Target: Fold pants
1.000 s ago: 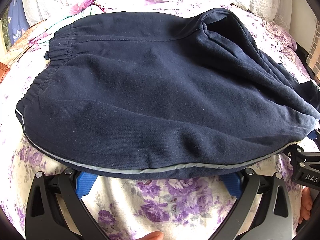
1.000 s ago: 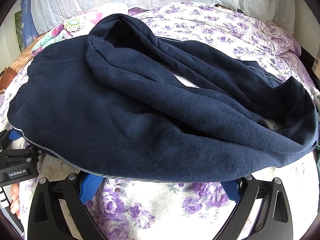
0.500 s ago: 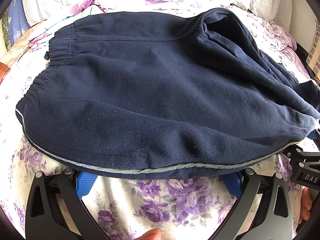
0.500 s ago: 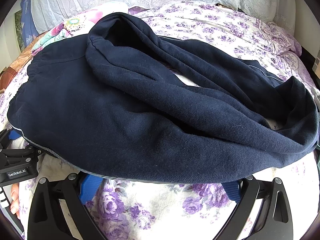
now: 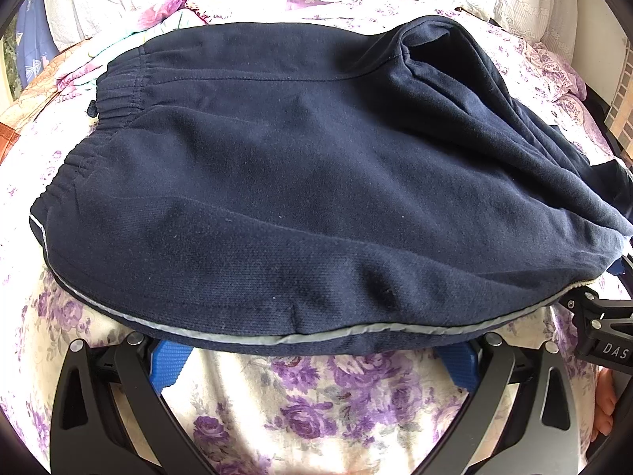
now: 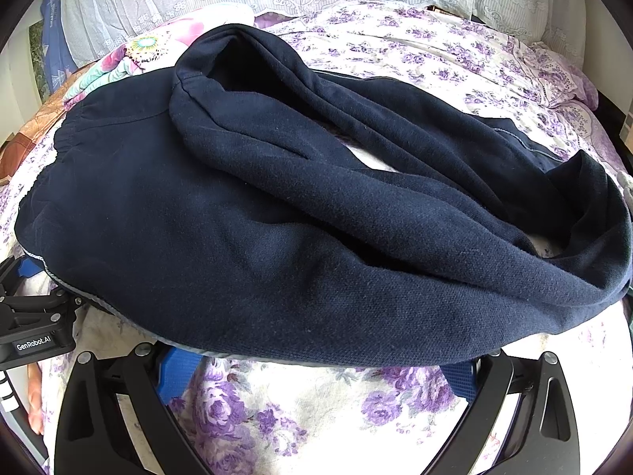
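Bed point(image 6: 435, 55), floral sheet, is filling both views and carrying everything. Navy pants point(image 5: 300, 182) are lying across it just ahead of both sets of jaws: waistband point(image 5: 118, 91) sitting far-left of the left jaws, legs point(image 6: 415, 182) trailing off to the right in a loose twisted loop ahead of the right jaws, with pale sheet showing through the gap in the loop.

Change over the last second: almost nothing. Left view is reading the same. Right view is showing only a slight shift in framing; the cloth itself is not moving. So no fold is underway yet, and the pair is pausing at the near hem.

Left gripper point(image 5: 312, 360) is sitting spread wide, jaws released, blue pads point(image 5: 170, 364) tucked right at the piped edge point(image 5: 237, 336), near hem overhanging their tips. Right gripper point(image 6: 316, 368) is the same: jaws apart, holding nothing, hem draped just over the pad tips. Each gripper is showing at the edge of the other's view, so they are working side by side along the near edge.

Judgement: task is barely started. Legs are still bunching and need straightening before any fold holds. Next move is likely clamping the near hem with both. Risk: thick fleece slipping, or only the top layer getting pinched.

Colourful cloth point(image 6: 130, 63) is lying beyond the waistband, untouched.
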